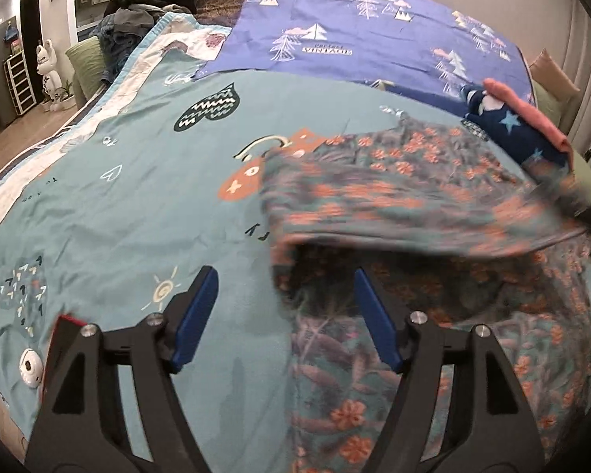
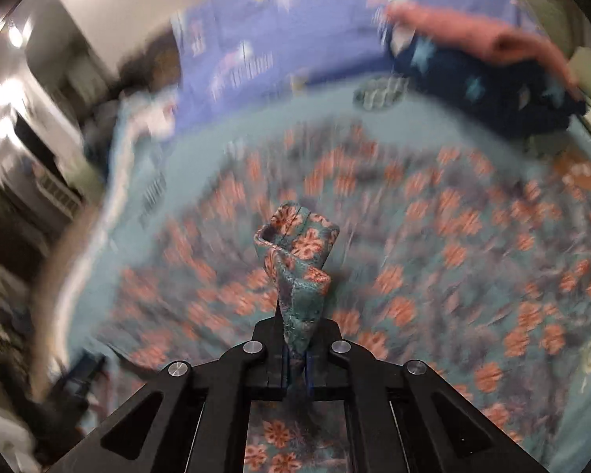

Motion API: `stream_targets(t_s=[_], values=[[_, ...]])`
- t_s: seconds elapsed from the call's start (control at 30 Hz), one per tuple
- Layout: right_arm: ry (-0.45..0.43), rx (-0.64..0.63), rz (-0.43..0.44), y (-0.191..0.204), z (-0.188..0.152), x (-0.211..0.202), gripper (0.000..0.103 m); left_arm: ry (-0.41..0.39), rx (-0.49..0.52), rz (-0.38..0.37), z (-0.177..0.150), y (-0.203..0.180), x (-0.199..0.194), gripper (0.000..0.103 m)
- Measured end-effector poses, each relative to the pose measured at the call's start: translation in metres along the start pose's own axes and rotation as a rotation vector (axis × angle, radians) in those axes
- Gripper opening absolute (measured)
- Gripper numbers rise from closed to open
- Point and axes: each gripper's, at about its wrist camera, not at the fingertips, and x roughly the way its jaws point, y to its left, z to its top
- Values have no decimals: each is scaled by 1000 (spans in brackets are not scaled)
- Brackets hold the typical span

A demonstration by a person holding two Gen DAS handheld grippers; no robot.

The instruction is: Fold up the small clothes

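1. The right tool is pressed together on a bunched corner of the floral garment — soft teal cloth with orange blossoms, twisted into a narrow upright wad that points toward 12 o'clock.
2. The left tool stands spread wide, its blue pads gripping nothing; the right-side pad sits at the garment's left edge.
3. In the left view the floral garment lies at 3 o'clock on the bed's teal printed bedcover, one fold lifted and blurred; its long axis cannot be told.
4. At 1 o'clock — a navy starred cloth under a pink cloth.
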Motion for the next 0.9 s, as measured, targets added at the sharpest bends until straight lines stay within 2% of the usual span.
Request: stream_targets(t_s=[0.13, 0.2, 0.27, 0.37, 0.47, 0.5, 0.6, 0.67, 0.77, 0.9], values=[[-151, 30, -7, -29, 2, -45, 5, 11, -1, -8, 0, -3, 9, 72], [-137, 51, -40, -47, -2, -43, 5, 16, -5, -24, -2, -5, 9, 72], [-83, 112, -86, -71, -11, -30, 5, 24, 2, -50, -4, -9, 8, 72], [-6, 193, -74, -101, -29, -14, 5, 21, 27, -53, -8, -12, 2, 72], [50, 233, -43, -114, -42, -6, 8, 29, 20, -43, -7, -7, -1, 72], [57, 242, -35, -118, -45, -7, 8, 32, 5, -61, -6, -4, -2, 72], [56, 279, -3, -128, -46, -13, 12, 28, -76, -187, 4, 6, -9, 72], [50, 316, 11, -136, -47, -18, 14, 24, -87, -225, 12, 5, -7, 72], [47, 363, 33, -144, -48, -23, 18, 31, -59, -235, 27, -5, 9, 72], [32, 404, 27, -155, -51, -35, 21, 95, -23, -229, 39, -21, 43, 72]])
